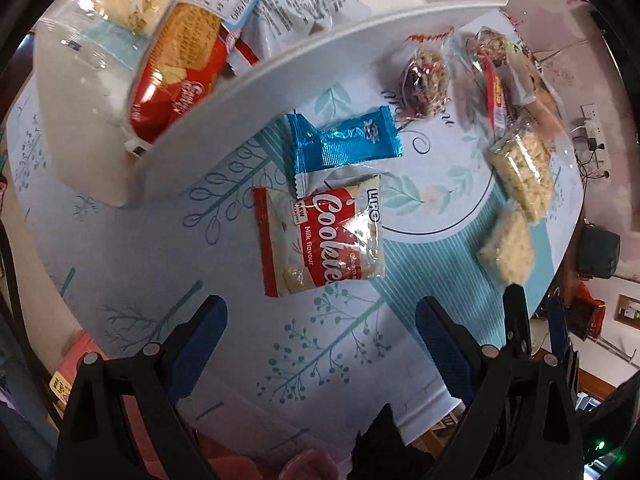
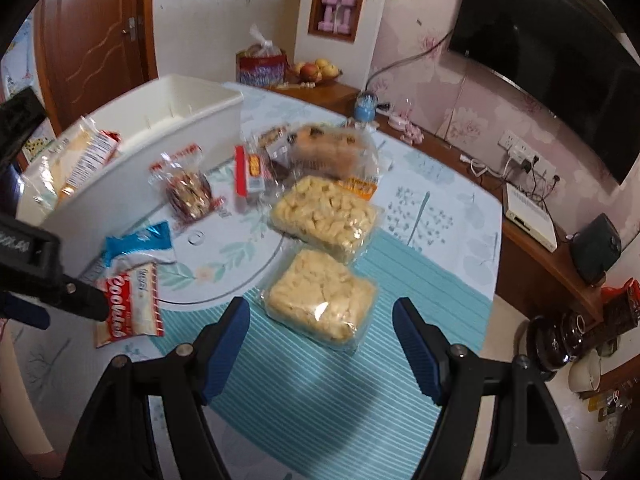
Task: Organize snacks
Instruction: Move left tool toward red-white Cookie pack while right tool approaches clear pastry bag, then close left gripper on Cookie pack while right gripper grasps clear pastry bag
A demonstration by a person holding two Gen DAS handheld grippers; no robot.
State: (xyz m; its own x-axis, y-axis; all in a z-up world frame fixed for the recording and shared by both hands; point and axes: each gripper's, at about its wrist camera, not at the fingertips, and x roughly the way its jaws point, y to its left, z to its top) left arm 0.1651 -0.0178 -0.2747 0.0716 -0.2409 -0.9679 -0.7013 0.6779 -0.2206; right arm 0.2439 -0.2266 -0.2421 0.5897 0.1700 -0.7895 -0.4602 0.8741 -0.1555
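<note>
From the left wrist, the left gripper (image 1: 320, 320) hangs with its jaws apart and empty over the surface (image 1: 168, 272); the red cookie packet (image 1: 320, 236) lies just ahead between them, long axis running away from the gripper, a blue wrapper (image 1: 344, 140) touching its far end, the white bin (image 1: 248, 92) up left. From the right wrist, the right gripper (image 2: 320, 336) is spread wide, holding nothing, and the nearer puffed-rice pack (image 2: 320, 300) sits straight ahead between its fingers. I'd judge each hand nearest its own packet.
</note>
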